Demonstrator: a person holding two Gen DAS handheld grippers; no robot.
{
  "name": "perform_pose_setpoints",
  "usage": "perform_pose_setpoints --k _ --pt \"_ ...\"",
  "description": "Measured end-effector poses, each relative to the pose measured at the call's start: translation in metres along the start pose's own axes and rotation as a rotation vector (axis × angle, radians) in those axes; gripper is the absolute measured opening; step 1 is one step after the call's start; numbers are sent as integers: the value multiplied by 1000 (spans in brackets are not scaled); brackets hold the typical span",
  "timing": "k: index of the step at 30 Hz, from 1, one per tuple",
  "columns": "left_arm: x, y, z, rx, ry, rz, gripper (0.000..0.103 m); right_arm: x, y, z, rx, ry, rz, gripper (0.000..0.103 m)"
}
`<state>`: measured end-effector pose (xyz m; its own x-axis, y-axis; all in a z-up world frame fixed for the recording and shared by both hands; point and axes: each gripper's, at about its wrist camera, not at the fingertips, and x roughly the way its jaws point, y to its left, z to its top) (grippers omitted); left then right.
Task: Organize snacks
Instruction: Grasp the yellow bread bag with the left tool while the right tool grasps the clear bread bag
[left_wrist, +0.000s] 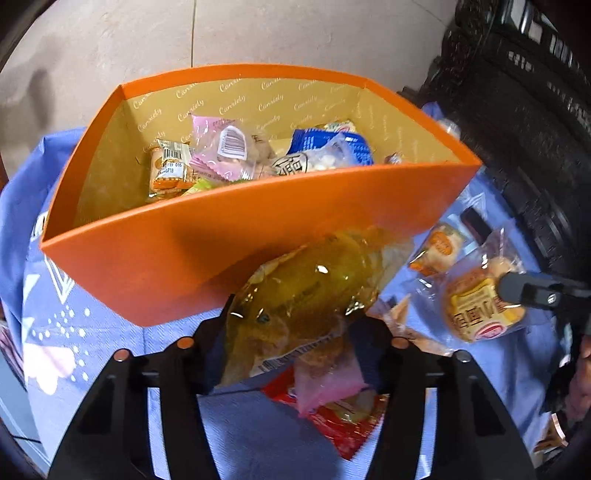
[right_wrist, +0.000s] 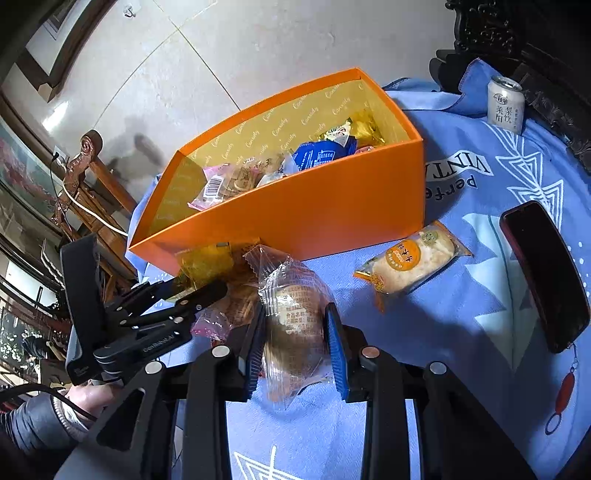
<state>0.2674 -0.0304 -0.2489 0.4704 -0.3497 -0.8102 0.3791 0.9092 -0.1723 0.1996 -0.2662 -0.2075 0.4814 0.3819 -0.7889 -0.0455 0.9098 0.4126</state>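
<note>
**Desk:** What do the jaws have hold of?

**Photographer:** In the left wrist view, lower centre, the left gripper (left_wrist: 295, 343) is closed down on a yellow-wrapped snack (left_wrist: 306, 295), the packet pinched between its two fingers and lifted just in front of the near wall of the orange box (left_wrist: 177, 258). In the right wrist view, the right gripper (right_wrist: 295, 343) has its blue pads (right_wrist: 336, 347) pressed against both sides of a clear-wrapped round cake (right_wrist: 295, 325) resting on the blue cloth (right_wrist: 461, 314); jaws roughly half closed around it.

**Desk:** And where do the snacks lie, and how much room is there?

**Photographer:** The box sits upper centre in both views, open-topped and already holding several packets, a blue packet (right_wrist: 321, 153) and a pink-edged packet (right_wrist: 221, 184) among them. An orange-labelled pastry (right_wrist: 410, 258) lies loose on the cloth right of centre, just beside the box's near wall. A red packet (left_wrist: 340, 424) and a pink-wrapped snack (left_wrist: 325, 384) lie beneath the left gripper. A dark phone (right_wrist: 543, 273) lies at the right edge and a drink can (right_wrist: 504, 103) stands upper right, well apart from the box. Bare cloth opens between pastry and phone
</note>
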Motion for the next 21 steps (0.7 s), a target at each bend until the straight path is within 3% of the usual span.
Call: perform_pose_setpoints --k 14,21 --pt "-54 -8 -2 -64 -93 -53 51 -32 13 -3 -39 -65 10 32" --pt "-117 -10 26 -63 -242 -53 51 -67 34 19 -87 -163 47 32"
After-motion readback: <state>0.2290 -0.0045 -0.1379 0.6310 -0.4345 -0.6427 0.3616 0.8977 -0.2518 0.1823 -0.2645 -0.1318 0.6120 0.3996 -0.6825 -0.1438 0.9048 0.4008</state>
